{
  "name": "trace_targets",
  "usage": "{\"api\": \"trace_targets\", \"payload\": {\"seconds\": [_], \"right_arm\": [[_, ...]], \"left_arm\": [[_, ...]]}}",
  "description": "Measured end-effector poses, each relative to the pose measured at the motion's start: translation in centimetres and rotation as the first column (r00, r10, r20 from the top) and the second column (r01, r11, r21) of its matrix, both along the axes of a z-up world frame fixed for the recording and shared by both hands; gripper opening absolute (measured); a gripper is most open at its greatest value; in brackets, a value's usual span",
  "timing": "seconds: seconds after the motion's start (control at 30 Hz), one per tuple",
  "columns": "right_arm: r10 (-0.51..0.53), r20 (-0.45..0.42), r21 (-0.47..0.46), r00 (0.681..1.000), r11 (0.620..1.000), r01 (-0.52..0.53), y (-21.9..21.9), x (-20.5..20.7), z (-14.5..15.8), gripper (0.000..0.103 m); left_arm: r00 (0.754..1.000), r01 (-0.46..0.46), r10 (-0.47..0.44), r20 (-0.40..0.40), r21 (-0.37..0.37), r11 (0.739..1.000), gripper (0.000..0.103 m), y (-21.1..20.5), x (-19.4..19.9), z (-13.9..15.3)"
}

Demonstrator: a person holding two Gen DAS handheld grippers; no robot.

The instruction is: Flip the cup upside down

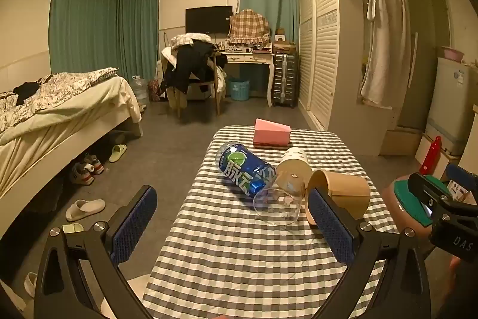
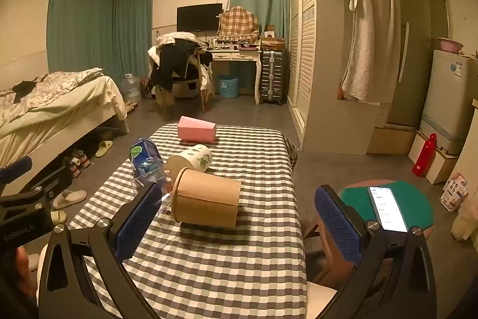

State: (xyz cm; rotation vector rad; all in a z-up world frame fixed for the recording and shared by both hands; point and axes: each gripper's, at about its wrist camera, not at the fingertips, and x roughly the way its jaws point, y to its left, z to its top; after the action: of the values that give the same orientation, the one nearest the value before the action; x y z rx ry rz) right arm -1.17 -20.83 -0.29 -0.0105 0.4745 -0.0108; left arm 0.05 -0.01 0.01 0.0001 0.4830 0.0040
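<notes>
Three cups lie on their sides on the checkered table (image 1: 227, 259): a clear glass cup (image 1: 279, 204), a brown paper cup (image 1: 340, 195) and a white cup with a leaf print (image 1: 294, 165). The brown cup (image 2: 206, 201), white cup (image 2: 191, 159) and part of the glass cup (image 2: 146, 180) also show in the right wrist view. My left gripper (image 1: 233, 223) is open and empty, short of the glass cup. My right gripper (image 2: 239, 223) is open and empty, just short of the brown cup.
A blue drink bottle (image 1: 243, 168) lies on its side left of the cups. A pink box (image 1: 270, 132) sits at the table's far end. A stool with a green top and a phone (image 2: 388, 208) stands right of the table. A bed (image 1: 44, 121) is at the left.
</notes>
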Motion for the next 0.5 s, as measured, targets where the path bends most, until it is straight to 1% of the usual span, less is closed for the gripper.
{"api": "trace_targets", "payload": {"seconds": [0.17,0.2,0.3,0.5], "right_arm": [[-0.01,-0.012,-0.006,1.0,1.0,0.01,-0.08,0.1,-0.02,0.103],[-0.006,-0.01,-0.009,1.0,1.0,0.006,-0.02,0.07,-0.06,0.103],[-0.008,-0.009,-0.009,1.0,1.0,0.008,0.1,0.05,0.01,0.103],[-0.009,-0.013,-0.014,1.0,1.0,0.009,0.25,0.1,-0.27,0.103]], "left_arm": [[1.0,0.006,-0.006,0.004,-0.011,1.0,0.103,0.27,0.34,0.16],[1.0,0.004,-0.004,0.019,-0.019,1.0,0.103,0.63,-0.15,0.17],[1.0,-0.007,0.007,-0.003,-0.004,1.0,0.103,0.2,0.47,0.02],[1.0,-0.005,0.005,0.005,-0.017,1.0,0.103,0.64,0.21,-0.14]]}}
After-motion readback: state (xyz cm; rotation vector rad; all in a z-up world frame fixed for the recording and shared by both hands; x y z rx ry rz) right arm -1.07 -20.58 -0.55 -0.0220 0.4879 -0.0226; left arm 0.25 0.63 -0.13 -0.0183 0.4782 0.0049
